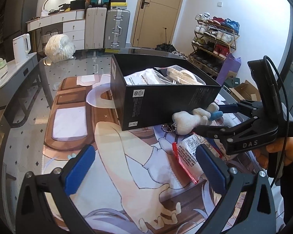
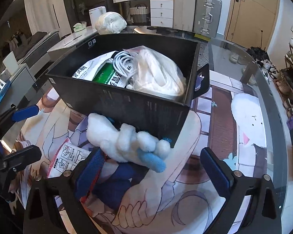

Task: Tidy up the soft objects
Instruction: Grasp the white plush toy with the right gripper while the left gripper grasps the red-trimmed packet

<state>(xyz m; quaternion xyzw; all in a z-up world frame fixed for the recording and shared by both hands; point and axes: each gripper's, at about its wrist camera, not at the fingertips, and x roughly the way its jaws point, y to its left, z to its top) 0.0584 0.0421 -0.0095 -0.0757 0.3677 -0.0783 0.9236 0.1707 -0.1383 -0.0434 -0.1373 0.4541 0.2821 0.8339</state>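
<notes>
A white plush toy (image 1: 191,120) with a blue tail and a bead chain lies on the printed mat against the near wall of a black box (image 1: 156,105). The box (image 2: 138,105) holds several plastic-bagged soft items and a white cable. My right gripper (image 2: 152,167) is open, its fingers on either side of the plush (image 2: 125,142). It also shows in the left wrist view (image 1: 209,120). A white sachet with red edges (image 1: 187,156) lies in front of my open, empty left gripper (image 1: 146,165), near its right finger. The sachet also shows in the right wrist view (image 2: 68,159).
A white bundled cloth (image 1: 58,46) sits at the table's far left. A grey side desk (image 1: 11,78) with a kettle stands to the left. Suitcases, drawers, a door and a shoe rack (image 1: 214,39) line the back. The glass table edge (image 2: 271,101) curves at the right.
</notes>
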